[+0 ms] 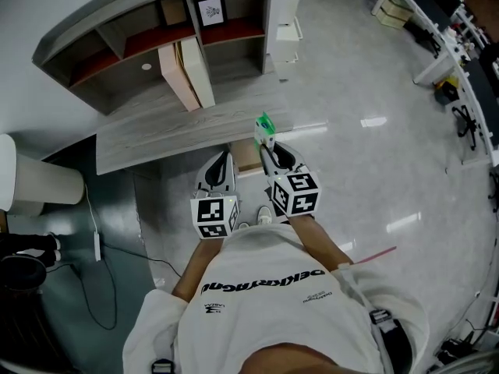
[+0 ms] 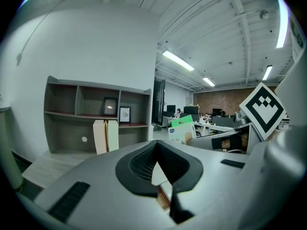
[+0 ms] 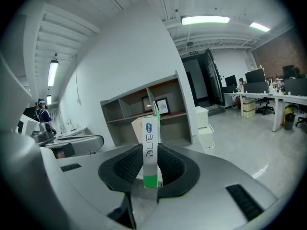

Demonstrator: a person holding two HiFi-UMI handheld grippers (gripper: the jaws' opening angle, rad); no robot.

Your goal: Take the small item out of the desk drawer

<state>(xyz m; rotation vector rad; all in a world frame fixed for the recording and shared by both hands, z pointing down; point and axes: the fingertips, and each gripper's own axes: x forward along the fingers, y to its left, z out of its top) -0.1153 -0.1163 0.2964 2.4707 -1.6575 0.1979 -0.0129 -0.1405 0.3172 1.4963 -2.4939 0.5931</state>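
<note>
My right gripper (image 1: 269, 148) is shut on a small white and green box (image 1: 265, 126), held upright above the desk's front edge. In the right gripper view the box (image 3: 149, 133) stands on end between the black pads of that gripper (image 3: 150, 163). My left gripper (image 1: 224, 160) hangs just left of it, its jaws together with nothing in them; its tips (image 2: 155, 145) meet in the left gripper view. That view also shows the box (image 2: 182, 131) off to the right. A brown drawer (image 1: 248, 156) shows open below, between the two grippers.
The grey wooden desk (image 1: 179, 127) carries a shelf unit (image 1: 156, 37) with two beige folders (image 1: 187, 72) and a framed picture (image 1: 210, 10). A white drawer cabinet (image 1: 287, 22) stands to its right. A cable (image 1: 97, 240) lies on the floor at left.
</note>
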